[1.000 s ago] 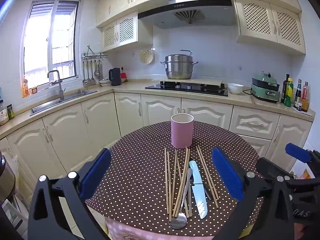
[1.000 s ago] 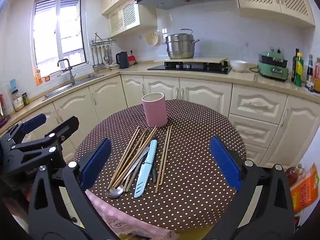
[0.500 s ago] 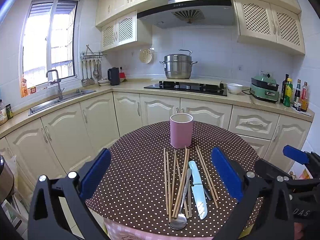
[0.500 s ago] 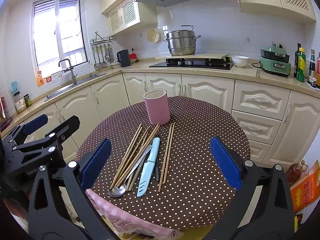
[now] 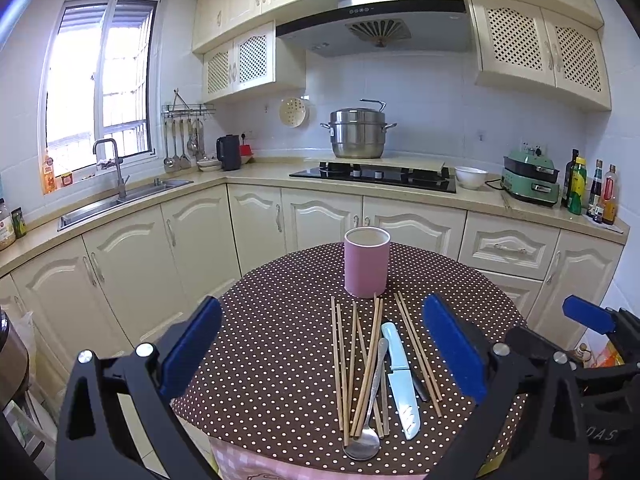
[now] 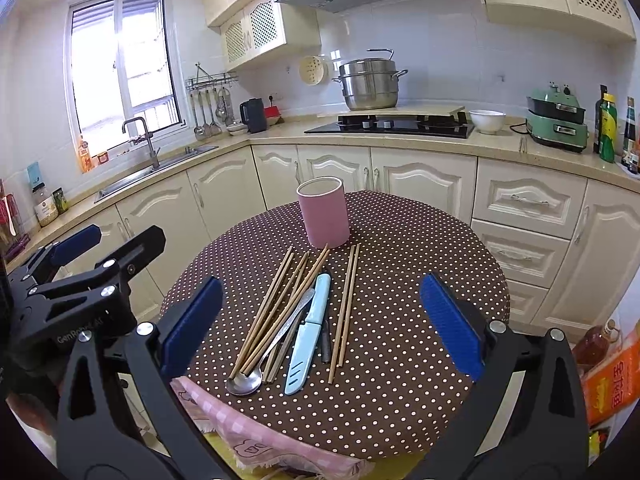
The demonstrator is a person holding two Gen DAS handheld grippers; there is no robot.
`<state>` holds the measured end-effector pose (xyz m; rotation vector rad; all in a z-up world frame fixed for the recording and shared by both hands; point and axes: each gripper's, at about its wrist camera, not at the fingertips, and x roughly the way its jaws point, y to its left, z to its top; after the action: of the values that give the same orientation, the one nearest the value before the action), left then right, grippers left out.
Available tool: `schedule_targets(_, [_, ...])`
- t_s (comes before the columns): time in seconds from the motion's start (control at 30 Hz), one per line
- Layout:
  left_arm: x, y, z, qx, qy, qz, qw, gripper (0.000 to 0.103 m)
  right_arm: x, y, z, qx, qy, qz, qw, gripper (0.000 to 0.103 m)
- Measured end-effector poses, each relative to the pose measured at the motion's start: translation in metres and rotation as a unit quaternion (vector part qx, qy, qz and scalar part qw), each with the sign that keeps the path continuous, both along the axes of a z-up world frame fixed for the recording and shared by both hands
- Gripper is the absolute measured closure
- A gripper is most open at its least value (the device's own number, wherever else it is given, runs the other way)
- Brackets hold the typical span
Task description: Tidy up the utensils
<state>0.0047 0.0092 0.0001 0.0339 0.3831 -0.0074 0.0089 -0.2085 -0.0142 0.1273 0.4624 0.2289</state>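
A pink cylindrical holder (image 5: 367,262) (image 6: 323,213) stands upright on a round table with a brown polka-dot cloth (image 5: 272,344) (image 6: 404,304). In front of it lie several wooden chopsticks (image 5: 342,364) (image 6: 347,300), a metal spoon (image 5: 366,432) (image 6: 256,368) and a light-blue sheathed knife (image 5: 401,384) (image 6: 308,340). My left gripper (image 5: 322,348) hovers open over the near edge of the pile, holding nothing. My right gripper (image 6: 320,324) is open too, above the same pile. Each gripper shows at the side of the other's view.
Cream kitchen cabinets wrap around behind the table. On the counter are a sink (image 5: 120,196), a hob with a steel steamer pot (image 5: 357,134), a white bowl (image 5: 471,177), a green appliance (image 5: 530,180) and bottles (image 5: 592,188). A pink checked cloth (image 6: 224,412) hangs at the table's near edge.
Both views have shifted slightly, with the table and utensils a little lower and nearer in the right wrist view. Nothing on the table has moved; both grippers stay open.
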Motion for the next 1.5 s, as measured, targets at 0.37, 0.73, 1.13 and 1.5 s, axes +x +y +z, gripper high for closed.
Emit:
schedule_targets(0.37, [0.004,0.0,-0.001,-0.006,0.002,-0.001,1.0,0.004,0.005,-0.001,0.002,0.003,0.014,-0.002,1.0,0.006])
schedule_targets(0.73, [0.011,-0.003,-0.003,-0.003,0.01,-0.008,0.9999,0.004,0.009,0.0,0.003,-0.003,0.022,-0.012,1.0,0.006])
schedule_targets(1.13, [0.007,-0.005,-0.001,-0.006,0.005,-0.011,0.9999,0.004,0.007,-0.003,0.003,0.003,0.025,-0.012,1.0,0.006])
schedule_targets(1.5, [0.003,-0.003,0.0,-0.006,0.001,-0.012,0.9999,0.004,0.004,-0.001,0.006,-0.003,0.021,-0.007,1.0,0.006])
